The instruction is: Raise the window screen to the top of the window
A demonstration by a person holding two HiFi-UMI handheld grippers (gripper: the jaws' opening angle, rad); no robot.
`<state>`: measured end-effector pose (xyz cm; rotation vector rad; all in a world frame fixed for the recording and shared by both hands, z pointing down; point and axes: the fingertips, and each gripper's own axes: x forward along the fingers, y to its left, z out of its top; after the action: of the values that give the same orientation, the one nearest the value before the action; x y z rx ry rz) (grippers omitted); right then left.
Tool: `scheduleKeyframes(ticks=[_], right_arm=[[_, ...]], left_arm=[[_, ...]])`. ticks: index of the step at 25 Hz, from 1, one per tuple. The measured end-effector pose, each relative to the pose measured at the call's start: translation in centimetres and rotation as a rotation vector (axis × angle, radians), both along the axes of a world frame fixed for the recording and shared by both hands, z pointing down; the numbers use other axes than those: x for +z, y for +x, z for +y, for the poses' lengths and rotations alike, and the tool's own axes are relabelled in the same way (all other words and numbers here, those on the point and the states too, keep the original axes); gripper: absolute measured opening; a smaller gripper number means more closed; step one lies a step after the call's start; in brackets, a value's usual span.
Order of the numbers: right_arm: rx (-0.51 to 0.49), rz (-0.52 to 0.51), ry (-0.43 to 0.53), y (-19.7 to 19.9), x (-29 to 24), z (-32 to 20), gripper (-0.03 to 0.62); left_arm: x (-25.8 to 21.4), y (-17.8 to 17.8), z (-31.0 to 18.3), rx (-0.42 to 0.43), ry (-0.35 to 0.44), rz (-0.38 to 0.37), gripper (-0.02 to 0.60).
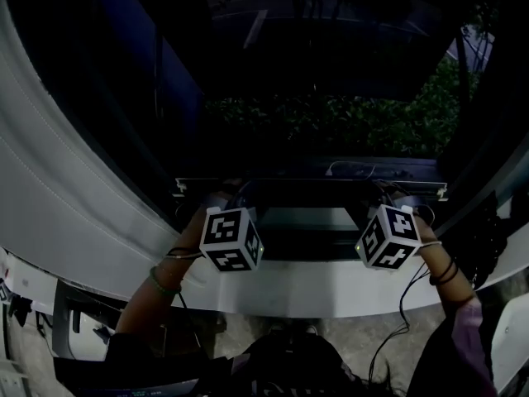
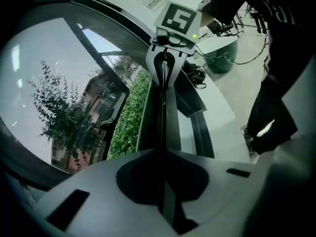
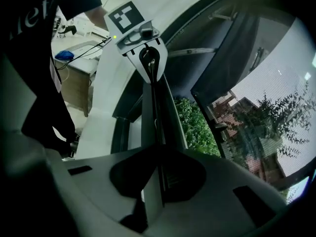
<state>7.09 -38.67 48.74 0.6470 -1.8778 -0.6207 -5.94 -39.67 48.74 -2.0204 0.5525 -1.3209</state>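
Observation:
The window screen's dark bottom rail (image 1: 310, 187) runs across the window low down, just above the white sill (image 1: 314, 284). My left gripper (image 1: 235, 198) holds it near its left end and my right gripper (image 1: 387, 198) near its right end, marker cubes toward me. In the left gripper view the jaws (image 2: 163, 154) are shut on the thin rail (image 2: 165, 107), which runs off to the other gripper's cube (image 2: 176, 19). The right gripper view mirrors this: jaws (image 3: 158, 154) shut on the rail (image 3: 154, 110), the left cube (image 3: 128, 18) at the far end. The mesh (image 2: 54, 107) (image 3: 266, 107) rises beside the rail.
A curved white window frame (image 1: 58, 188) sweeps down the left. A green hedge (image 1: 331, 122) and a brick building (image 3: 247, 132) lie outside. A person's dark clothing (image 2: 276, 83) and a desk (image 3: 79, 68) stand behind the grippers. Cables (image 1: 405, 304) hang near the right wrist.

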Motion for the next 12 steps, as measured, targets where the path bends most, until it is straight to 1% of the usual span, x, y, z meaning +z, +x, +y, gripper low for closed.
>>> scheduleKeyframes(ticks=[3,4,6,8,10,11,12], right_arm=[[0.017,-0.002,-0.004,0.01,-0.07,-0.14,0.04],[0.027,-0.002,-0.003,0.01,-0.06,-0.17,0.037],[0.042,-0.002,-0.001,0.02,0.07,-0.13,0.031],[0.049,-0.012,-0.014,-0.02,0.16,-0.1,0.031],[0.047,-0.029,-0.034,-0.13,0.1,-0.08,0.034],[0.042,-0.034,-0.036,-0.17,0.08,-0.03,0.034],[0.036,-0.035,-0.031,-0.18,0.09,0.03,0.034]], left_arm=[[0.32,-0.07,-0.19,-0.038,-0.012,-0.087,0.011],[0.4,-0.1,-0.2,-0.055,-0.022,-0.096,0.011],[0.44,0.0,-0.05,-0.083,-0.046,-0.059,0.008],[0.21,0.04,-0.11,-0.089,-0.048,0.012,0.009],[-0.03,-0.11,-0.12,-0.084,-0.037,0.088,0.009],[-0.08,-0.19,-0.05,-0.083,-0.022,0.115,0.009],[-0.07,-0.24,0.04,-0.08,0.006,0.118,0.009]])
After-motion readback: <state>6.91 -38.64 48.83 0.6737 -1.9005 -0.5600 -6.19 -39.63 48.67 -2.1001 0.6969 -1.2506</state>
